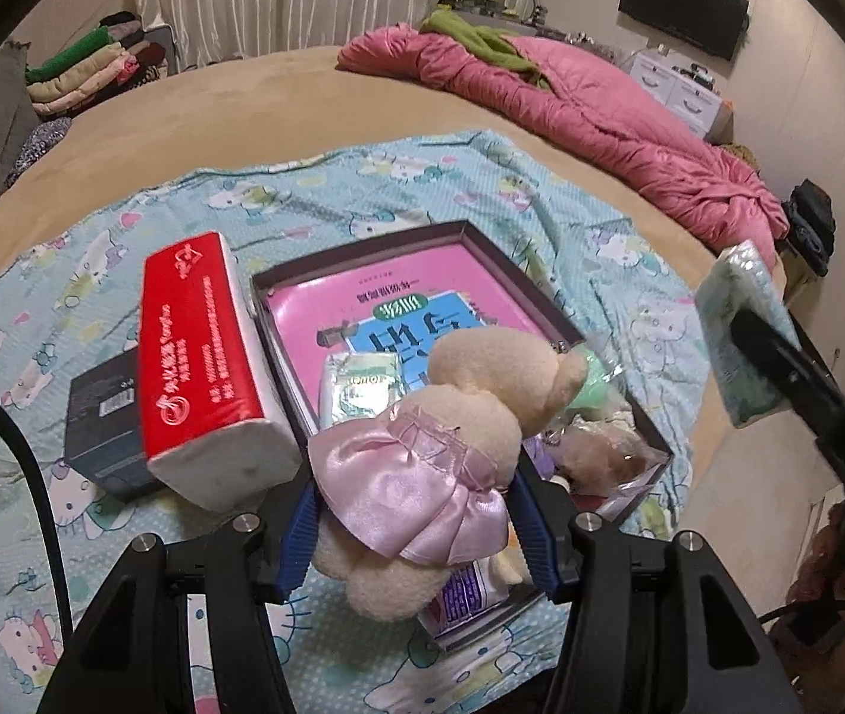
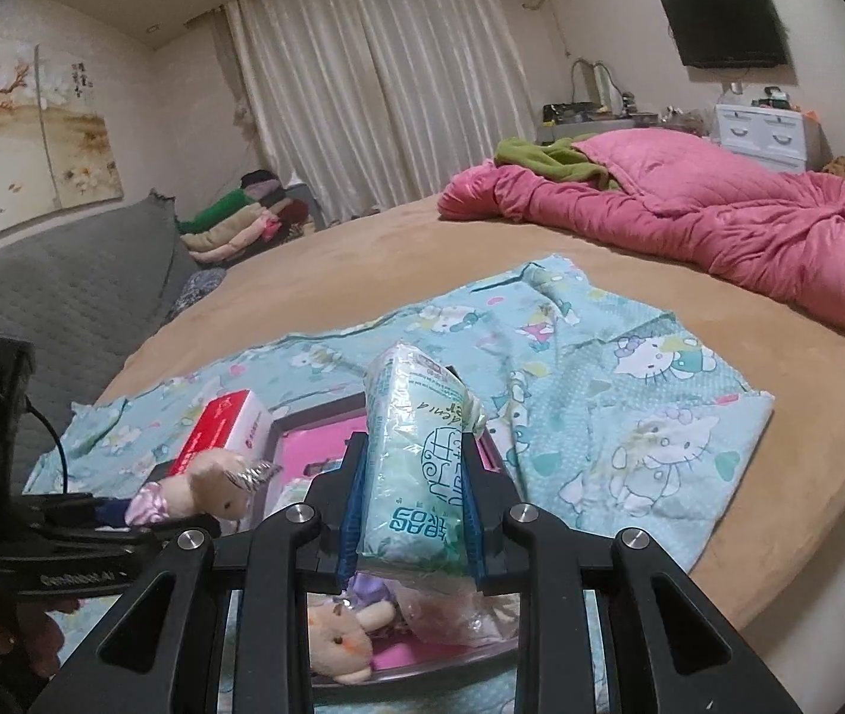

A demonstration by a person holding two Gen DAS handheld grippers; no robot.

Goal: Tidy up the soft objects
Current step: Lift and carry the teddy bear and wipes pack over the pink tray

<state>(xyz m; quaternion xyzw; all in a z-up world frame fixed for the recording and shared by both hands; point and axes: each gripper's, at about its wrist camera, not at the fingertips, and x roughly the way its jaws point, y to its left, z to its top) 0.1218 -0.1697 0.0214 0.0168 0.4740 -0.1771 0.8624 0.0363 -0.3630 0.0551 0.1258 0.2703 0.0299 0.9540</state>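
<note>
My left gripper [image 1: 416, 529] is shut on a cream plush toy in a pink satin dress [image 1: 422, 452] and holds it over the near end of a dark shallow box [image 1: 363, 250]. The box contains a pink book [image 1: 375, 303], small packets and another plush [image 2: 342, 639]. My right gripper [image 2: 413, 511] is shut on a pale green tissue pack [image 2: 416, 464], held upright above the box. In the left wrist view that pack [image 1: 744, 333] hangs at the right edge. A red tissue pack [image 1: 202, 357] leans against the box's left wall.
The box rests on a Hello Kitty blanket [image 2: 631, 416] spread over a tan round bed [image 2: 779, 357]. A small dark carton [image 1: 101, 422] lies left of the red pack. A pink quilt [image 2: 690, 208], folded clothes [image 2: 232, 220] and a grey padded headboard [image 2: 53, 285] lie further back.
</note>
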